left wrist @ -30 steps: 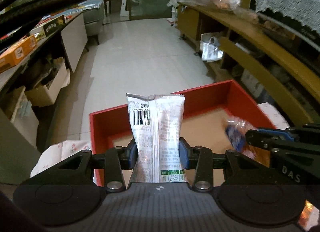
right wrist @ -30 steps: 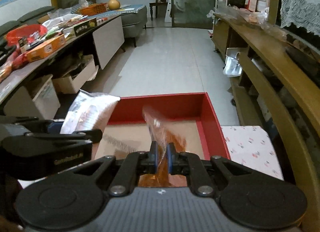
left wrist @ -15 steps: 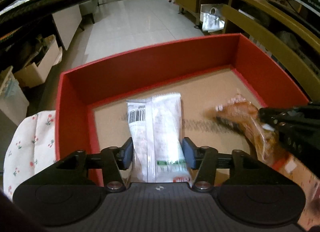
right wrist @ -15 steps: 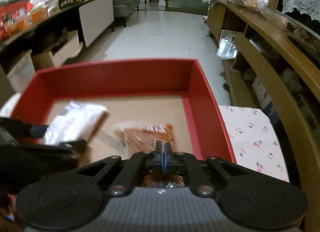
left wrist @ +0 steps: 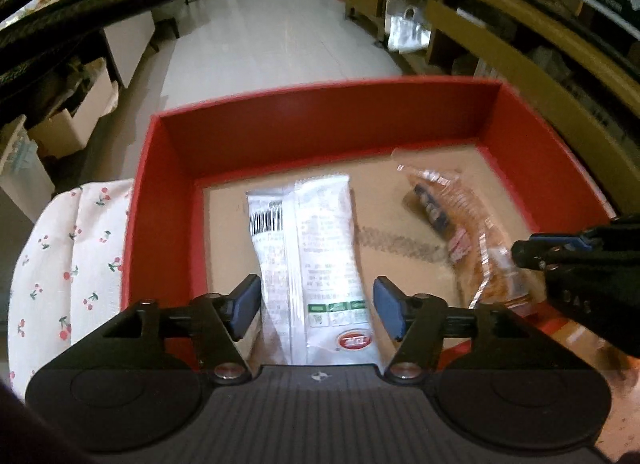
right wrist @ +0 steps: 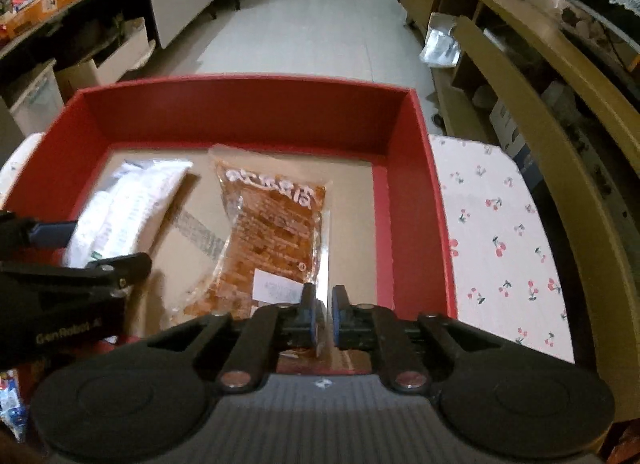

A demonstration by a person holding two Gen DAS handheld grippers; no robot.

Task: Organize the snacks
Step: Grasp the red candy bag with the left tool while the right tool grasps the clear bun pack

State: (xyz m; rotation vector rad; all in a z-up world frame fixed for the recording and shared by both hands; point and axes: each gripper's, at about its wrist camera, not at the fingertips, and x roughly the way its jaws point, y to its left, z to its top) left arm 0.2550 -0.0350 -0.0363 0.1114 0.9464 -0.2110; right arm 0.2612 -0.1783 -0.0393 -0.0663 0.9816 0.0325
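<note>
The white packet (left wrist: 308, 248) lies flat on the floor of the red box (left wrist: 320, 124), between the left gripper (left wrist: 316, 306)'s jaws, which have just been opening and now stand clear of it. The orange packet (right wrist: 272, 232) lies beside it, its near edge between the right gripper (right wrist: 323, 314)'s jaws, just parted, barely released. Pulling back could snag that film and drag it. Walls are close; above is open.

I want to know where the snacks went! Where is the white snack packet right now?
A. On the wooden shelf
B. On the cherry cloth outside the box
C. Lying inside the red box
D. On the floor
C: the white snack packet lies on the cardboard bottom of the red box, beside the orange snack packet, with the left gripper's fingers spread clear of it.
</note>
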